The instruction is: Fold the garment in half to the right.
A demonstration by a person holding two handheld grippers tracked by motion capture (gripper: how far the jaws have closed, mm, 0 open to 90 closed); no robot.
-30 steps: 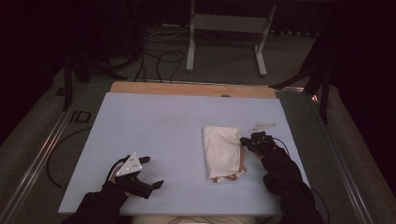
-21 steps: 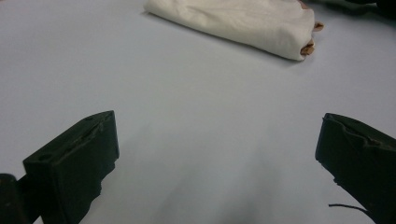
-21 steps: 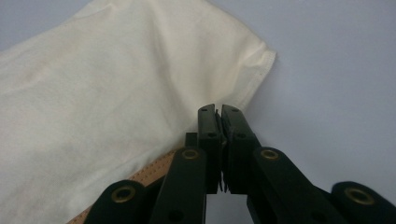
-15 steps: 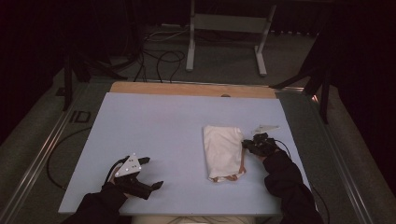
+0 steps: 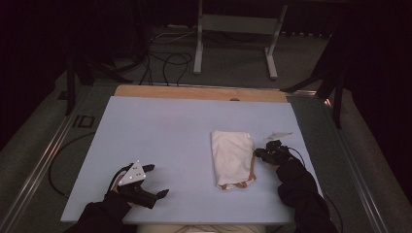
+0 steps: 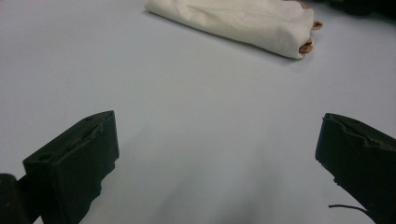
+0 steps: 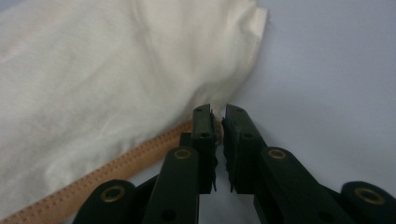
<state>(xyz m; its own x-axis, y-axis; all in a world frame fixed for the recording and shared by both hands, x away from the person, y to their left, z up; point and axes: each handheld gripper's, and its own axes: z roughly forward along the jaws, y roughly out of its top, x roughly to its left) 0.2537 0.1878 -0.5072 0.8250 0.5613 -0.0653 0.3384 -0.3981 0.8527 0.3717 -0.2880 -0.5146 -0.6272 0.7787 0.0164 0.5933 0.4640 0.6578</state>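
Observation:
A folded white cloth [image 5: 231,155] with a tan stitched hem lies right of centre on the pale blue table [image 5: 160,126]. My right gripper [image 5: 257,153] sits at the cloth's right edge, low on the table. In the right gripper view its jaws [image 7: 218,112] are pressed nearly together, with the edge of the cloth [image 7: 93,84] pinched at their tips beside the tan hem. My left gripper [image 5: 158,180] rests near the front left of the table, wide open and holding nothing. In the left gripper view its gripper [image 6: 217,121] faces the cloth [image 6: 238,18] across bare table.
A small clear scrap [image 5: 278,134] lies just beyond the right gripper. A wooden strip [image 5: 194,92] borders the table's far edge. Beyond it, a metal stand [image 5: 233,29] and cables [image 5: 165,56] are on the floor. Dark rails run along both sides.
The right gripper has crept a little nearer and lower against the cloth's right edge. The left gripper has barely shifted and stays open.

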